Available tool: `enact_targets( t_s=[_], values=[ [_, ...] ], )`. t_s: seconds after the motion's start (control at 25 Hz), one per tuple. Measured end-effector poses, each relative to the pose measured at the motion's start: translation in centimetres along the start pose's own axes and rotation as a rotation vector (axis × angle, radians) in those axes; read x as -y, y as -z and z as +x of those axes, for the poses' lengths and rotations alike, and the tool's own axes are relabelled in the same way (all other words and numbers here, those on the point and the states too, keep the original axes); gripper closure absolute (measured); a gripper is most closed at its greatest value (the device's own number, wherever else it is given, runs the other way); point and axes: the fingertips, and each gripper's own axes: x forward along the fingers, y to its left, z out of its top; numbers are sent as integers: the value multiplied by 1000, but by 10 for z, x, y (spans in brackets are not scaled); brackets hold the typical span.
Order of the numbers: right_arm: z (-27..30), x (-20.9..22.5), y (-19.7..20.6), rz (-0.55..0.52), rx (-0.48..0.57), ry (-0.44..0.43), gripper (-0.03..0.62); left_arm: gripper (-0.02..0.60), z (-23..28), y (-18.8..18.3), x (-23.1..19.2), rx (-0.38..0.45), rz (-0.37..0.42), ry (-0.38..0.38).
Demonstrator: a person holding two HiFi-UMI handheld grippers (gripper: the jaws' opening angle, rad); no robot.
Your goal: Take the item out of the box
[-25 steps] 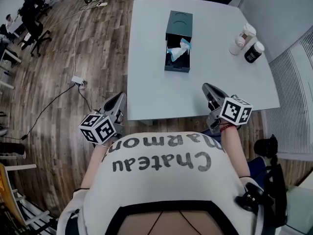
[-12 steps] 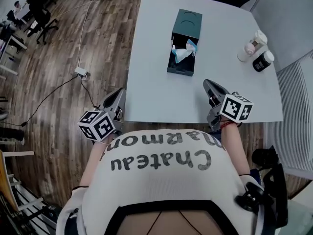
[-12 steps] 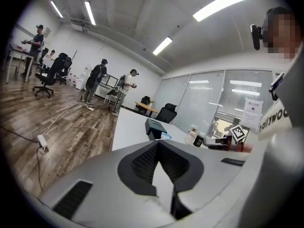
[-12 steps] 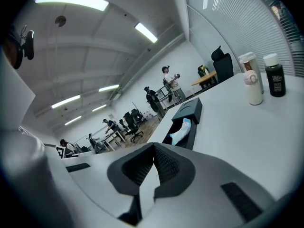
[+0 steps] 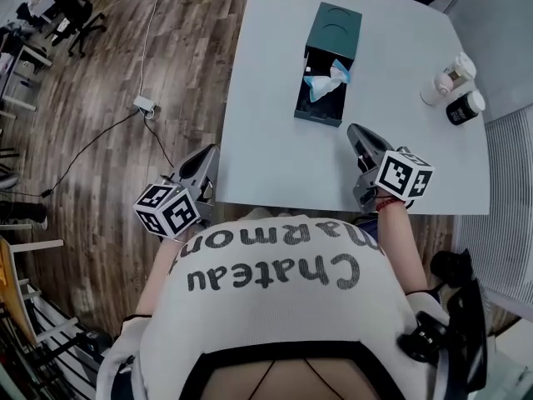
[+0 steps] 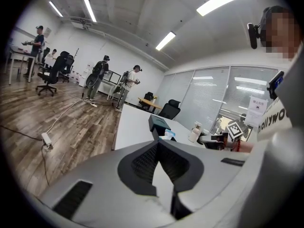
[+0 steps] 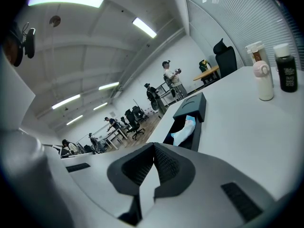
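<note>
The left gripper point(image 5: 202, 167) and right gripper point(image 5: 364, 144) hover clenched and empty near the six o'clock edge of the table point(image 5: 266, 140). The crumpled pale-blue packet point(image 5: 326, 80) lies toward twelve o'clock, in the open drawer of the dark green box point(image 5: 329, 61). Arriving with jaws closed would likely push the box along, or crush the packet deeper.

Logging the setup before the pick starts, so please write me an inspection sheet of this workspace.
Surface: pale grey table.
Job's things: dark box lying open on the table; light blue item inside it.
Clutter: white bottle and dark jar near the table's right edge.
Grippers: left gripper and right gripper both shut and empty, short of the box.
Cables: cable with socket block on the floor, left of the table.
Surroundings: wooden floor, office chairs, people standing farther off.
</note>
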Motion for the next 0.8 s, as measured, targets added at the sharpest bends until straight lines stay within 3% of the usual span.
enact_targets(
  t_s=[0.24, 0.8],
  values=[
    [19, 6, 8, 34, -18, 22, 594, 591, 13, 0, -15, -55, -7, 11],
    [65, 3, 16, 106, 27, 216, 594, 591, 63, -21, -89, -196, 8, 187]
  ],
)
